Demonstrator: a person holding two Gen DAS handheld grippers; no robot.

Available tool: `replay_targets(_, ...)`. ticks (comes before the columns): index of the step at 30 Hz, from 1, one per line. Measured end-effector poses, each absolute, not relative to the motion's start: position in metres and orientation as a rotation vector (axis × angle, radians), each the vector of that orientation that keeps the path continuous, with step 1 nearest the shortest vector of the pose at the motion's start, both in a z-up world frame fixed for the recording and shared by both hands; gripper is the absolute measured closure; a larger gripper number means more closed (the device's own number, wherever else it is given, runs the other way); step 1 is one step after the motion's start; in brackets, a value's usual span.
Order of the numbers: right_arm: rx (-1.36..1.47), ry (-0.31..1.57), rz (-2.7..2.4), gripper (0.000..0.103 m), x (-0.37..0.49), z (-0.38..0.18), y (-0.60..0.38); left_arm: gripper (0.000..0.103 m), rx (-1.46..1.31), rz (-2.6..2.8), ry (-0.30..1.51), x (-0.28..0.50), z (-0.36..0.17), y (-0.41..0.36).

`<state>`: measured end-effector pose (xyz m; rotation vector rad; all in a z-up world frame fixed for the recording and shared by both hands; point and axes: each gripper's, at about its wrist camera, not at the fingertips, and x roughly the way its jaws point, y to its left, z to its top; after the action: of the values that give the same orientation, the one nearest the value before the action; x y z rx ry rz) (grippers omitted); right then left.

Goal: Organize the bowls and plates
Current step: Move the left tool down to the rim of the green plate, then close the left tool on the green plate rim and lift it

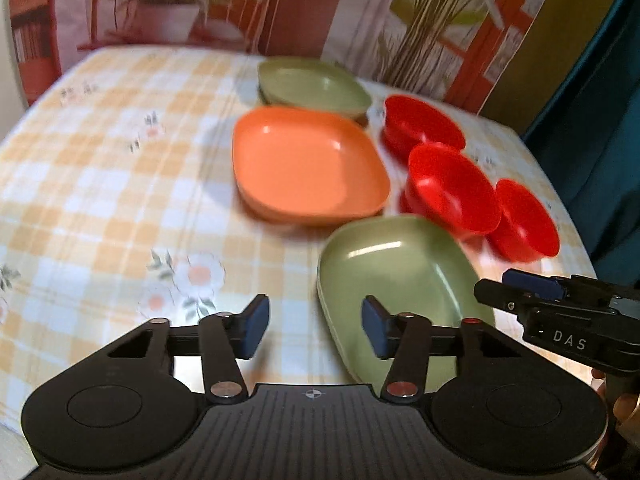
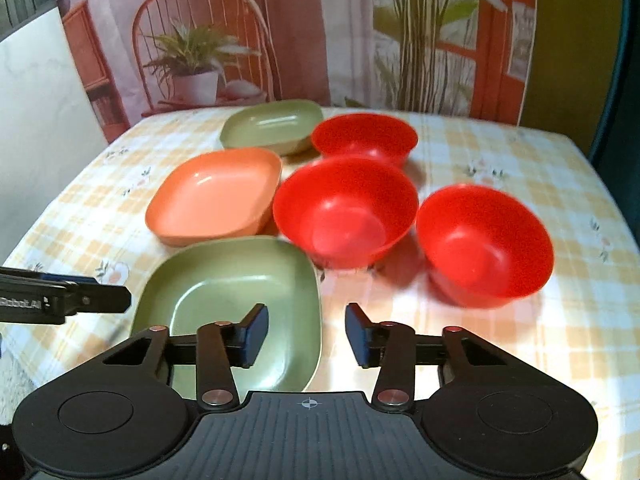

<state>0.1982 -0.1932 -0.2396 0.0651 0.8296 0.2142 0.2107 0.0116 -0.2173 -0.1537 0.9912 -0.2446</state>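
A green square plate (image 1: 400,272) (image 2: 232,280) lies nearest on the table. My left gripper (image 1: 316,330) straddles its left rim, right pad over the plate and left pad outside. My right gripper (image 2: 307,334) straddles its right rim in the same way. Both are open and part-way narrowed, and no pad visibly presses on the rim. Each gripper shows in the other's view: the right gripper (image 1: 496,290) and the left gripper (image 2: 108,298). Behind lie an orange plate (image 1: 304,164) (image 2: 216,196) and a second green plate (image 1: 312,84) (image 2: 272,124). Three red bowls (image 1: 452,188) (image 2: 344,208) stand to the right.
The table carries a yellow checked cloth with flowers (image 1: 120,180) (image 2: 520,352). A printed curtain with plants and a chair (image 2: 240,40) hangs right behind its far edge. A dark blue drape (image 1: 600,140) stands past the right edge, and a white wall (image 2: 36,120) at the left.
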Motion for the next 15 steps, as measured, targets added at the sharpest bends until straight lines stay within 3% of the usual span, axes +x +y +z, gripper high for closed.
replay_targets(15, 0.051, 0.840, 0.236, 0.079, 0.206, -0.250, -0.194, 0.083, -0.145, -0.341, 1.087, 0.209, -0.237, -0.005)
